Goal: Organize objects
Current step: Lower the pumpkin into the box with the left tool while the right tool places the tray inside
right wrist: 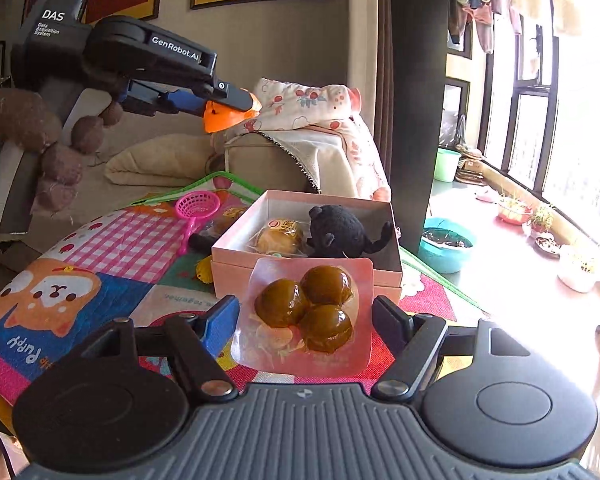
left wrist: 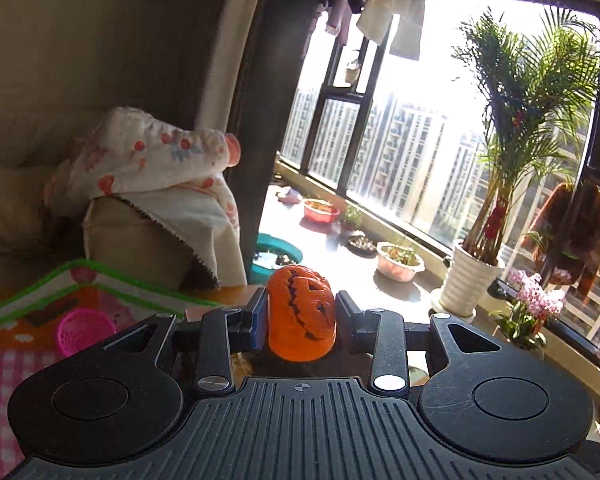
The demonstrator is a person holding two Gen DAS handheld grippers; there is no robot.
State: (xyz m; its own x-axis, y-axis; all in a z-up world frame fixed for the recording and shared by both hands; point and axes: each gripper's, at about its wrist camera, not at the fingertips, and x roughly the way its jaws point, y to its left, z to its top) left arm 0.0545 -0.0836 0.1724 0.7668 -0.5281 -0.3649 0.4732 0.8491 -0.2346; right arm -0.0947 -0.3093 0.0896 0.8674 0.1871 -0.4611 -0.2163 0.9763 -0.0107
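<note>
Orange and carved with a jagged black grin, the pumpkin toy [left wrist: 302, 314] sits clamped between the fingers of the left tongs [left wrist: 302, 316], lifted in the air with the sunny window [left wrist: 412, 128] behind it. From the right wrist view the same left tongs [right wrist: 230, 110] appear from the side, high above the sofa [right wrist: 148, 164]; white lettering on the housing reads "DAS Data Acquisition System" and "GenRobot.AI", which the left view does not show.

Only the right view shows the pink box [right wrist: 306, 268] on the table, open, with a wrapped bun [right wrist: 278, 236] and a black plush toy [right wrist: 340, 232] inside. A pink packet of three brown glazed balls [right wrist: 306, 316] lies between the fingers of the right tongs [right wrist: 306, 320], which stand wide with a gap on each side of it; the packet's far edge overlaps the box's near wall. The play mat [right wrist: 52, 308] covering the table bears "Puppy" upside down beside a cartoon dog, and a fainter line ending in "together". A pink mesh scoop [right wrist: 198, 204] lies on the mat left of the box.

The left view alone shows a potted palm [left wrist: 512, 120] and pink orchids [left wrist: 534, 300] along the window sill.
</note>
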